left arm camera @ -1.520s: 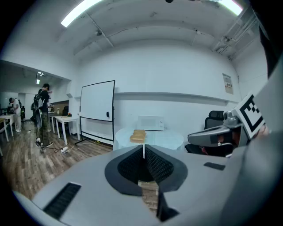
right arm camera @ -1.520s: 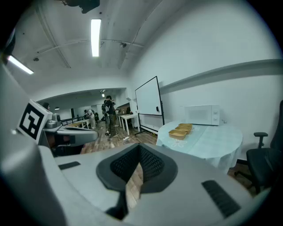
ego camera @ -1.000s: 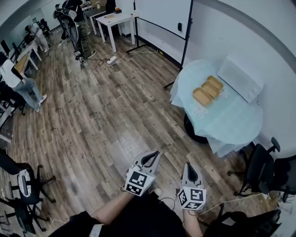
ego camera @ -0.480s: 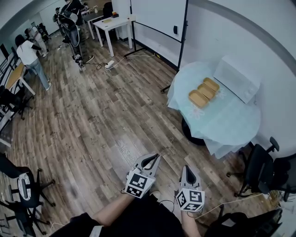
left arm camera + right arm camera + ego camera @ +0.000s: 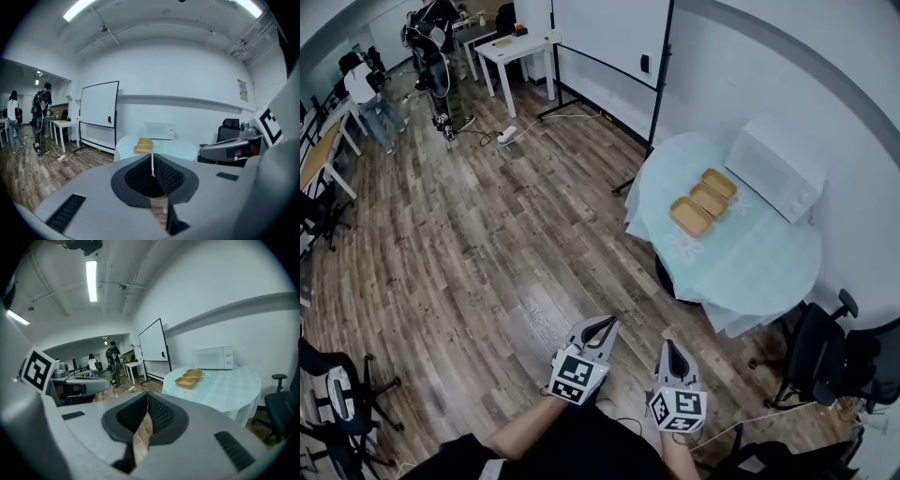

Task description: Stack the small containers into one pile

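Containers: three small tan ones, open side up, sitting in a diagonal row right next to each other on the round table with the pale blue cloth. None of them is stacked on another. A white microwave sits just beside the row, on the wall side.

Both grippers are nowhere near the table. They're held low in front of the person, over the wood floor. The left gripper has its jaws pressed together with nothing in between, and it's the same for the right gripper, tips meeting and empty. They're side by side, both pointing roughly toward the table.

A whiteboard stands past the table, and a black office chair is parked near the cloth's edge.
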{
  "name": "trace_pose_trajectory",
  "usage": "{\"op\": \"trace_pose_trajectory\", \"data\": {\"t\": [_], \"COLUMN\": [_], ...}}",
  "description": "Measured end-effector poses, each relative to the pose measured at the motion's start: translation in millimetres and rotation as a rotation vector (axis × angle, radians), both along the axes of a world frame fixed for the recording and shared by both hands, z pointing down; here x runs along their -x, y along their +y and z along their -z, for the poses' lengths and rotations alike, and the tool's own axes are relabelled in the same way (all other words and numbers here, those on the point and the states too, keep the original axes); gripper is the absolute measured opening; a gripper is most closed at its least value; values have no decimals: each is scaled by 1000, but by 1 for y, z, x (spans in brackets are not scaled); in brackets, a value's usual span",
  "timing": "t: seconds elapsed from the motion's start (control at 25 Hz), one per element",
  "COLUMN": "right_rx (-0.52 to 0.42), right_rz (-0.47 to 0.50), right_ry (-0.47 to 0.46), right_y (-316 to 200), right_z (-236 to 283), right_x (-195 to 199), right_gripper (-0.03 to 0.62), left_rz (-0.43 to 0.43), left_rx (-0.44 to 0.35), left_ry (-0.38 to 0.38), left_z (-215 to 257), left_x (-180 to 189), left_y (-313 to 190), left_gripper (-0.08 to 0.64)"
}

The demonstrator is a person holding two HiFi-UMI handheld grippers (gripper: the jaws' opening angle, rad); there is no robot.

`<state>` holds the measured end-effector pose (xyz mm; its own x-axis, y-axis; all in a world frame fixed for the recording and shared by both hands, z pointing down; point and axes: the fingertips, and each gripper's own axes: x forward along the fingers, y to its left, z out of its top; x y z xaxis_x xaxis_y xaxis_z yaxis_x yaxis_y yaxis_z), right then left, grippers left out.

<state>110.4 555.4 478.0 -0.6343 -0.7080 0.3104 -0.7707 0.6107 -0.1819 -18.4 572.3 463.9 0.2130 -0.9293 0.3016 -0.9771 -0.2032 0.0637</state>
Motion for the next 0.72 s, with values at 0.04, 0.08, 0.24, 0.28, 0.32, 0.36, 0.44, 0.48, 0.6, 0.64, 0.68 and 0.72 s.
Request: {"op": "trace_pose_trajectory", "data": {"t": [0.04, 0.08, 0.24, 0.28, 0.32, 0.36, 0.44, 0.48, 0.6, 0.64, 0.68, 0.72], "right_rx": [-4, -8, -7, -6, -4, -2, 3, 3, -1, -2, 0, 3], "right_rz": [-3, -4, -14, -21, -28, -35, -46, -49, -55, -57, -60, -64], "right_ry": [5, 9, 18, 19, 20, 22, 27, 28, 31, 32, 33, 34], "right_y": [-11, -23, -71, -83, -94, -105, -123, -131, -154, -161, -168, -175], "right_z": [1, 1, 3, 4, 4, 4, 4, 3, 4, 4, 3, 3], "right_x": [3, 7, 23, 25, 28, 30, 37, 41, 54, 57, 59, 60], "right_gripper": [25, 25, 25, 25, 25, 25, 25, 25, 25, 25, 25, 25], "left_rz": [-7, -15, -48, -58, -68, -77, -91, -95, -107, -113, -120, -126], "left_rx": [3, 6, 10, 8, 7, 6, 7, 8, 11, 13, 15, 17], "left_ry": [2, 3, 4, 3, 0, -3, -3, -1, 0, 0, -1, -2], "left_z": [-1, -2, -2, -1, 0, 1, 2, 1, -1, -2, -3, -3], "left_x": [2, 5, 16, 18, 20, 22, 29, 34, 46, 48, 50, 52], "left_y": [-12, -24, -76, -88, -100, -111, -132, -141, -167, -175, -182, -189], "left_gripper": [23, 23, 23, 23, 23, 23, 23, 23, 23, 23, 23, 23]}}
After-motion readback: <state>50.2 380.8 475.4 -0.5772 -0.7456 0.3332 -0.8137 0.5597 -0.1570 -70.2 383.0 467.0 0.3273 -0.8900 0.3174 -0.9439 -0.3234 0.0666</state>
